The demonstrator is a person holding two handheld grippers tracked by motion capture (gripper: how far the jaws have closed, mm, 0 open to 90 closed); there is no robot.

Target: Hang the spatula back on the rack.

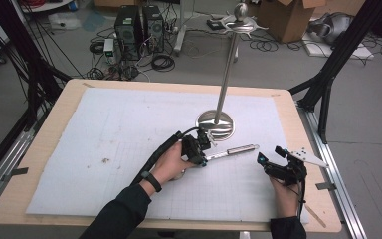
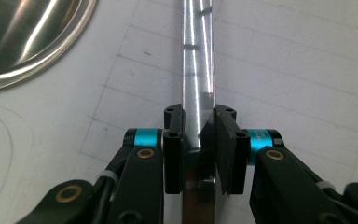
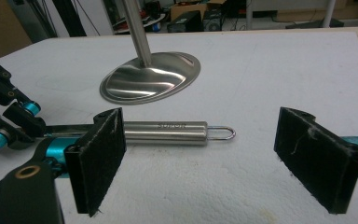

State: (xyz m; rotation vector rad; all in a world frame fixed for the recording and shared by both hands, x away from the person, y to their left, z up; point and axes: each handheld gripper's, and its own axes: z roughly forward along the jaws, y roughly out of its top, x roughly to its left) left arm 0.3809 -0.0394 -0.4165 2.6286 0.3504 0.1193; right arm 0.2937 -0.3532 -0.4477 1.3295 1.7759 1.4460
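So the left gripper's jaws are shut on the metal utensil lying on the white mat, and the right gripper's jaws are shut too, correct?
Not quite. The left gripper is indeed shut on the metal utensil lying on the white mat, but the right gripper is open: the right gripper view shows its jaws standing wide apart with nothing between them.

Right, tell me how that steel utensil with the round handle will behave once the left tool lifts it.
The utensil looks like polished solid metal, so probably stiff and heavy for its size. The left tool clamps its flat shiny blade, which may slip or pivot, since the thicker handle hangs out beyond the grip. Laid down, the round handle could roll, though the wire loop should check it.
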